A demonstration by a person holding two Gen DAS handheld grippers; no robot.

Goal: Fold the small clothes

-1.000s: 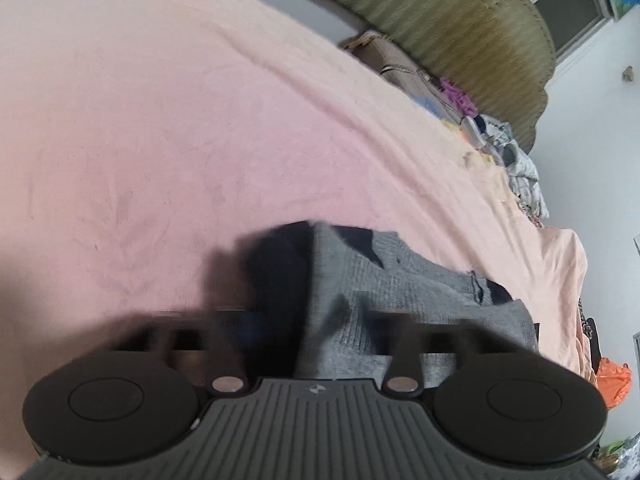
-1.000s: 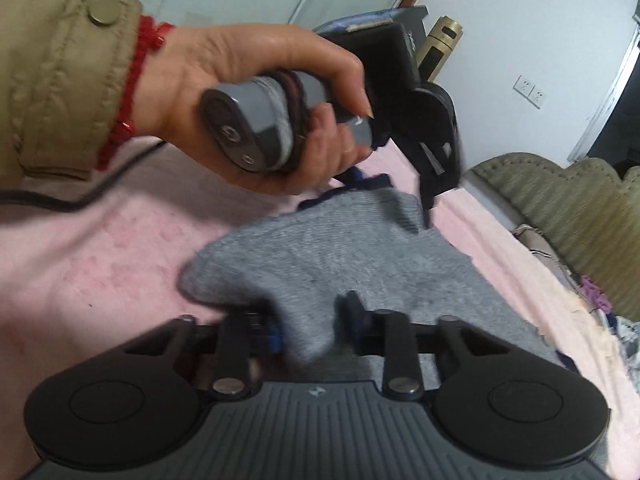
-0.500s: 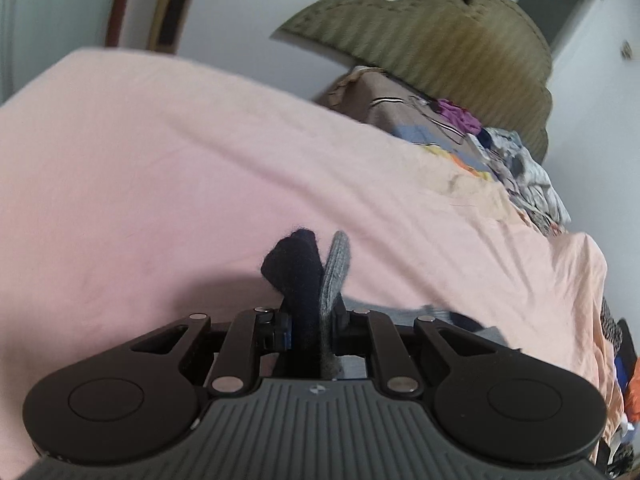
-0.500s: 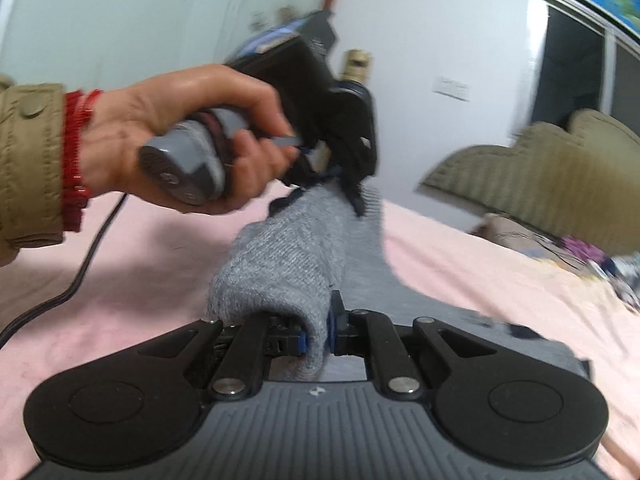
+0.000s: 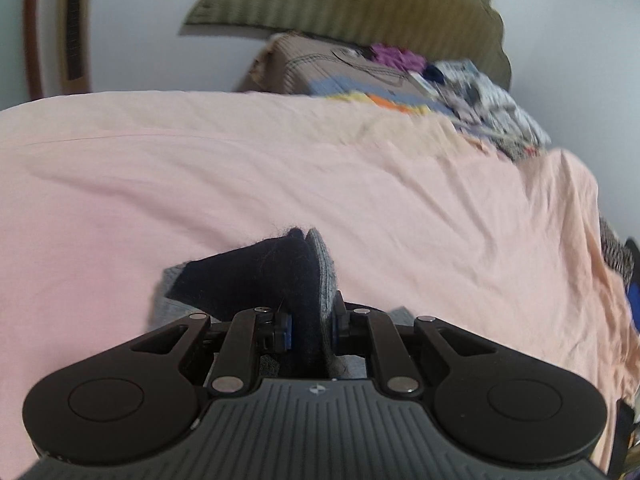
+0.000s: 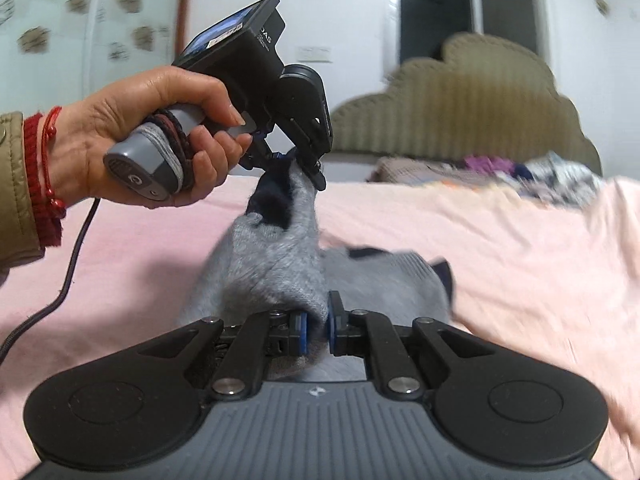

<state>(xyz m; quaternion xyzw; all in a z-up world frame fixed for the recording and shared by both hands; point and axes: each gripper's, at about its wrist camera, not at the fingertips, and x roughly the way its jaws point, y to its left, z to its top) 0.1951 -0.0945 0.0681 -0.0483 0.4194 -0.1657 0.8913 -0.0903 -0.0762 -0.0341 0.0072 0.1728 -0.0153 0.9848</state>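
A small grey knit garment with navy trim (image 6: pixel 276 256) is lifted off the pink bedsheet (image 6: pixel 500 248). My right gripper (image 6: pixel 317 330) is shut on its near grey edge. My left gripper (image 5: pixel 311 330) is shut on a navy and grey fold of the same garment (image 5: pixel 280 272). In the right wrist view the left gripper (image 6: pixel 304 162) shows above and behind, held by a hand, pinching the garment's far end. The cloth hangs between the two grippers, and its lower part still trails on the sheet (image 6: pixel 400 276).
A pile of mixed clothes (image 5: pixel 440 84) lies at the far side of the bed against an olive scalloped headboard (image 5: pixel 360 4). A black cable (image 6: pixel 68 276) runs from the left gripper across the sheet. More clothes show at the bed's right edge (image 5: pixel 624 264).
Both grippers closed on the garment and rose with it. The cloth went from lying spread on the sheet to hanging bunched between the two grippers.
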